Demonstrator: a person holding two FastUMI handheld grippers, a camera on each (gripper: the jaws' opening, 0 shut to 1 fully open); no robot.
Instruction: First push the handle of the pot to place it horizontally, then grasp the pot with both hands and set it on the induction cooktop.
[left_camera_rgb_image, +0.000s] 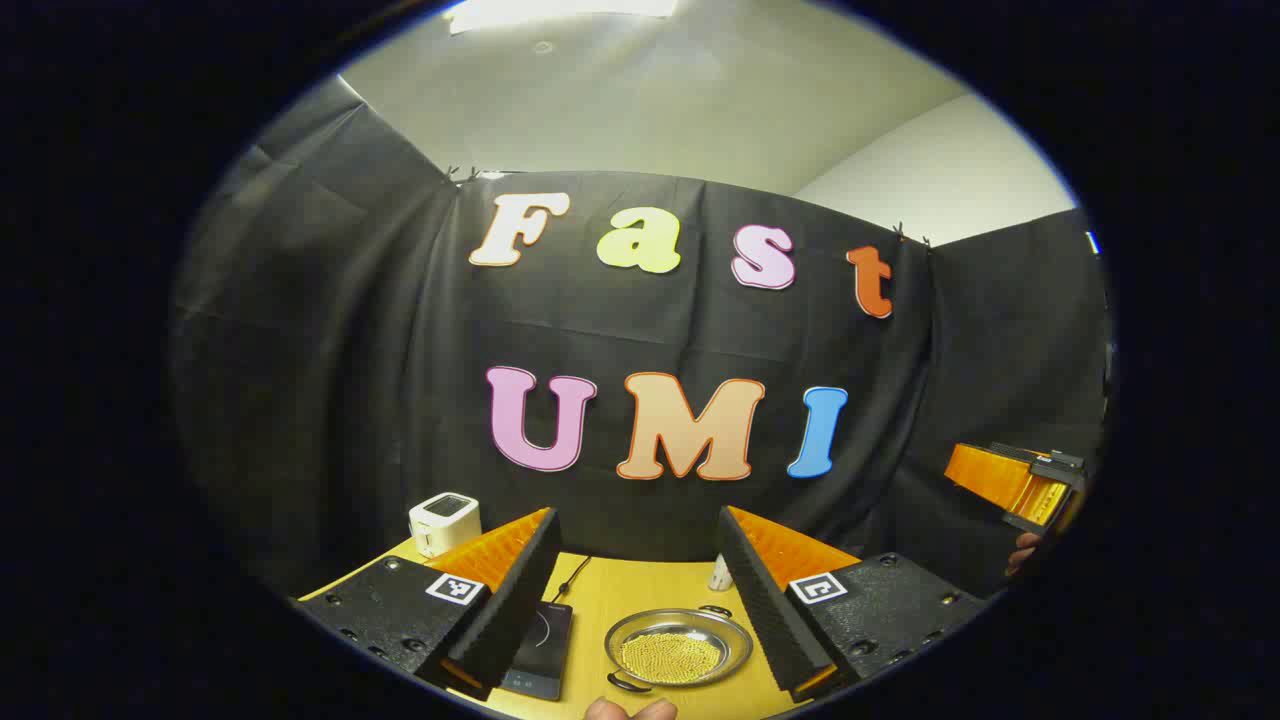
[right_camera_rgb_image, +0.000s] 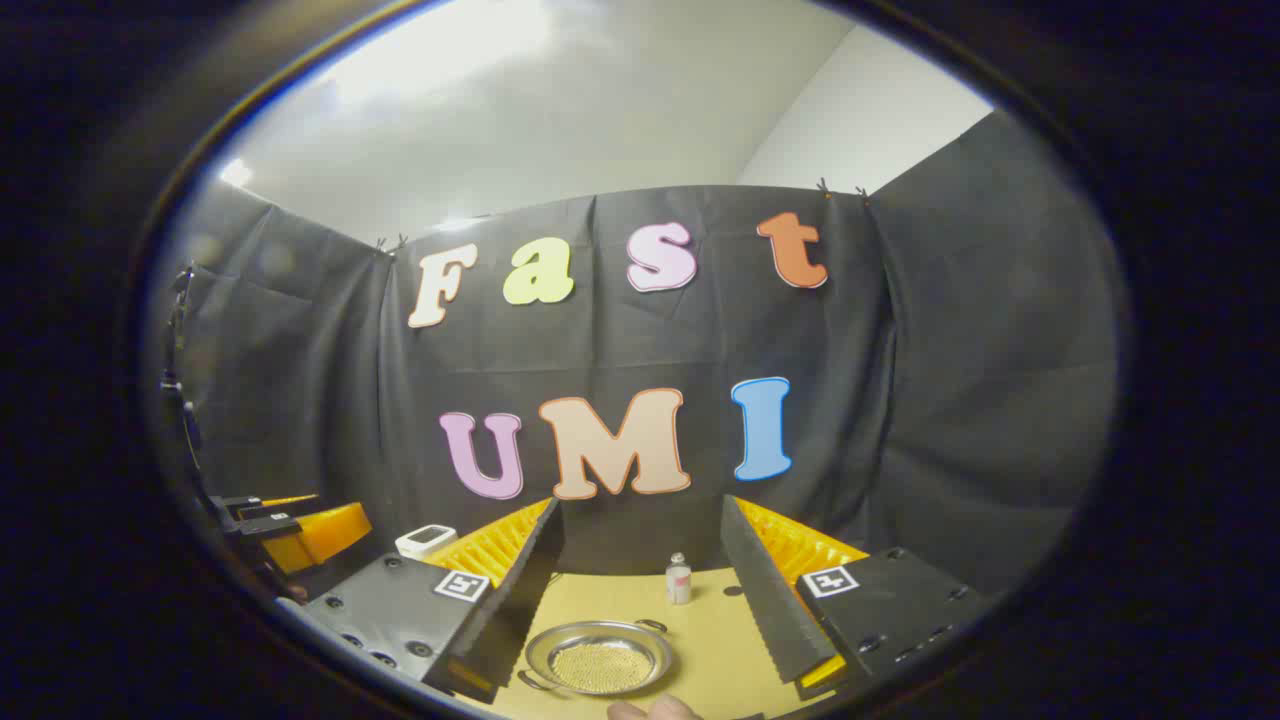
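Shallow round steel pot (left_camera_rgb_image: 678, 648) of yellow beads sits low between spread left gripper (left_camera_rgb_image: 640, 610) fingers; right gripper (right_camera_rgb_image: 640, 610) likewise spread; handle axis seems diagonal.

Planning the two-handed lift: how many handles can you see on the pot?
2. One handle is at the pot's near-left rim, the other at its far-right rim, so they sit diagonally, beside the induction cooktop.

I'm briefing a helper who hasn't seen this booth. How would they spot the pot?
Start at the wooden table below the black cloth wall. Near its front edge, right of the flat black cooktop, sits the pot. It is the only shallow round metal dish, with small side handles and yellow beads inside.
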